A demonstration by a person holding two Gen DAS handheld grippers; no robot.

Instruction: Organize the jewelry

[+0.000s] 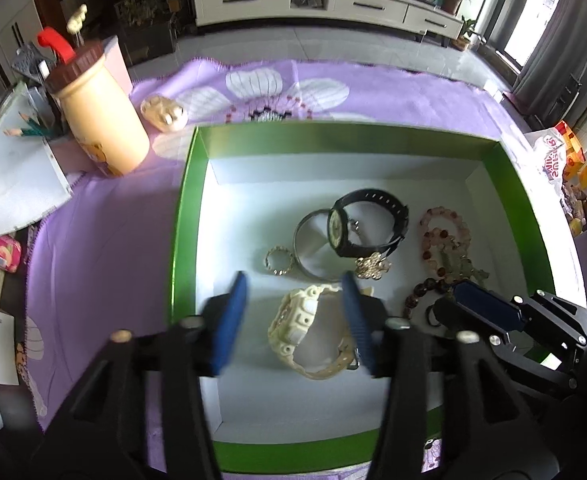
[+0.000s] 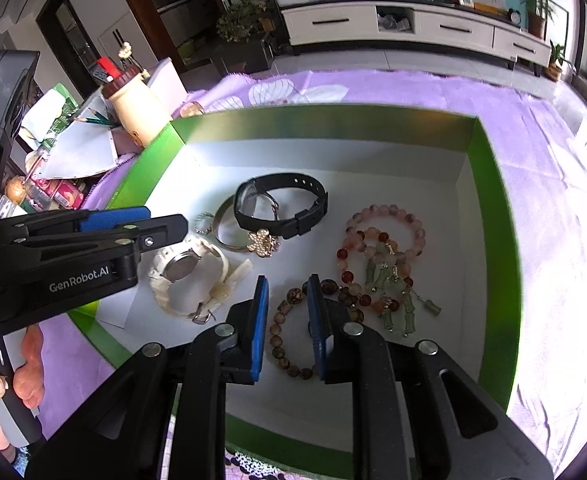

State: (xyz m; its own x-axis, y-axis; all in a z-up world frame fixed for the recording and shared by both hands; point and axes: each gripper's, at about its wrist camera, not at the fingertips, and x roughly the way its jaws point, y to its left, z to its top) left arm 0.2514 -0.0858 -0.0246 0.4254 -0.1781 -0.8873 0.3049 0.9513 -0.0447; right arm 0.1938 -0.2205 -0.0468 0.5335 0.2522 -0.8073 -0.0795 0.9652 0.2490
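Jewelry lies scattered on the white floor of your green-walled box (image 1: 189,208), which sits on a purple flowered cloth (image 1: 105,216). Your left gripper (image 1: 293,300) hangs over the near left part of the box with its blue fingers (image 1: 229,320) spread wide apart, and the cream watch (image 1: 309,332) lies between them on the floor; you cannot tell from either view whether the pads touch it. Just beyond the cream watch sit a small gold ring (image 1: 278,261), a silver bangle (image 1: 313,244) and a gold brooch (image 1: 371,266), with the black watch (image 1: 367,222) standing on its strap behind them, its case resting over the bangle.

Your right gripper (image 2: 287,292) is low over the near middle of the box, fingers (image 2: 259,320) partly apart and holding nothing. They straddle the far arc of the brown bead bracelet (image 2: 279,344), which lies flat on the floor. To the right of it, the pink bead bracelets (image 2: 385,224) and pale green bamboo-shaped beads (image 2: 393,284) are heaped together.

Off the box to the far left stands a cream jar (image 1: 101,120) with a brown lid, beside a holder of pencils (image 1: 29,128).
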